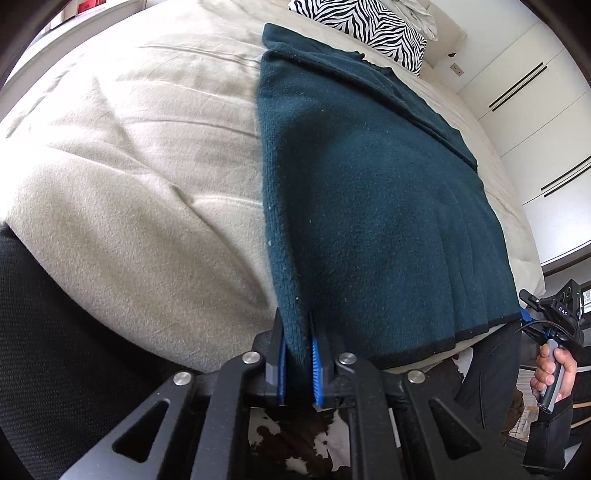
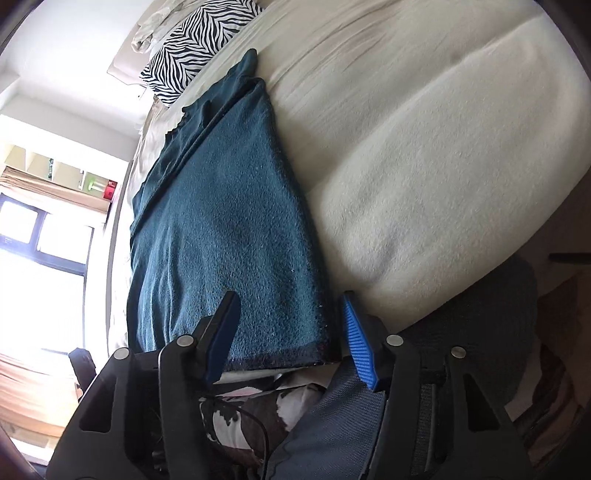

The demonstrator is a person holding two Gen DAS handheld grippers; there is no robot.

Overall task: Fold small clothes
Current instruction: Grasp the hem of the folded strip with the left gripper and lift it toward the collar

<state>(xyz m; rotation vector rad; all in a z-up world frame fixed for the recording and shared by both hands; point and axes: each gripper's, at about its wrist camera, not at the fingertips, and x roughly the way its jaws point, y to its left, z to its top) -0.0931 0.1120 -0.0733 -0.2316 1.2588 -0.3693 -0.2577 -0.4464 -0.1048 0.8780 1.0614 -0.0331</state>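
A dark teal knit garment (image 1: 369,192) lies flat and lengthwise on a cream bed, its black-edged hem at the near edge. My left gripper (image 1: 298,325) is shut on the hem's near left corner, cloth pinched between its blue pads. In the right wrist view the same garment (image 2: 225,229) shows with its hem toward me. My right gripper (image 2: 288,306) is open, its fingers either side of the hem's right corner, not closed on it. The right gripper (image 1: 526,308) also shows at the hem's far corner in the left wrist view, held by a hand.
The cream bed cover (image 1: 140,177) spreads wide beside the garment. A zebra-print pillow (image 1: 369,26) lies at the head of the bed. White wardrobe doors (image 1: 524,110) stand beyond it. A cowhide-patterned rug (image 2: 251,417) lies below the bed edge. A window (image 2: 40,236) is at left.
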